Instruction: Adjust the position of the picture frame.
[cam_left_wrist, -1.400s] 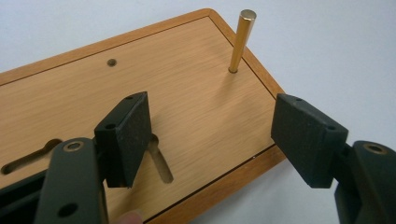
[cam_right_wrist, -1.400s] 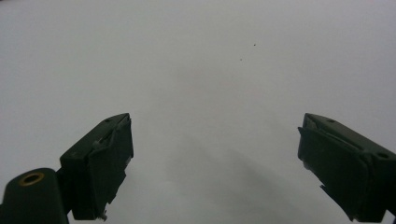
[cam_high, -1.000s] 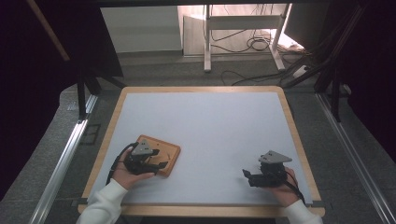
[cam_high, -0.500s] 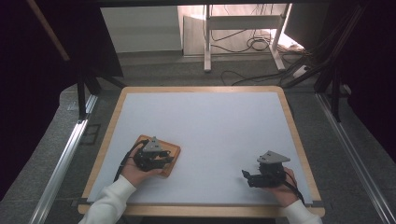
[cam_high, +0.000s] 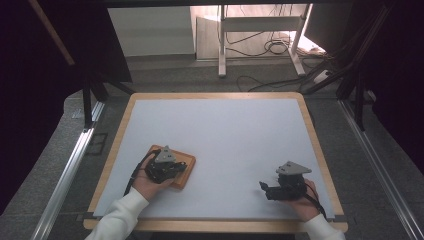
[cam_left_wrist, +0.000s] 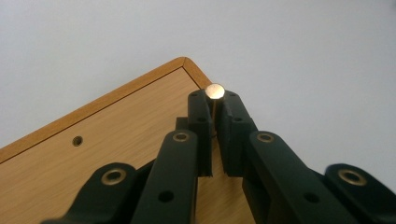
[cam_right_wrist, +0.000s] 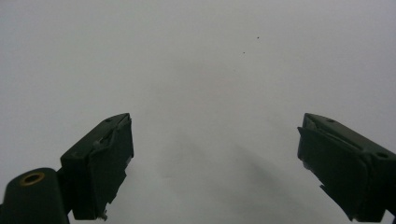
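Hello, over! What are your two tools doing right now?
Left tool just closed on brass peg at wooden board corner. Right tool open, over bare white table. Nothing in the way.

The high view looks down from above the near edge of the table (cam_high: 215, 107), far off. The left gripper view sits very close behind the left gripper (cam_left_wrist: 215, 100), facing a wooden board (cam_left_wrist: 93, 154). Both views share that board. The right gripper view looks low past the right gripper (cam_right_wrist: 215, 140) at bare tabletop.
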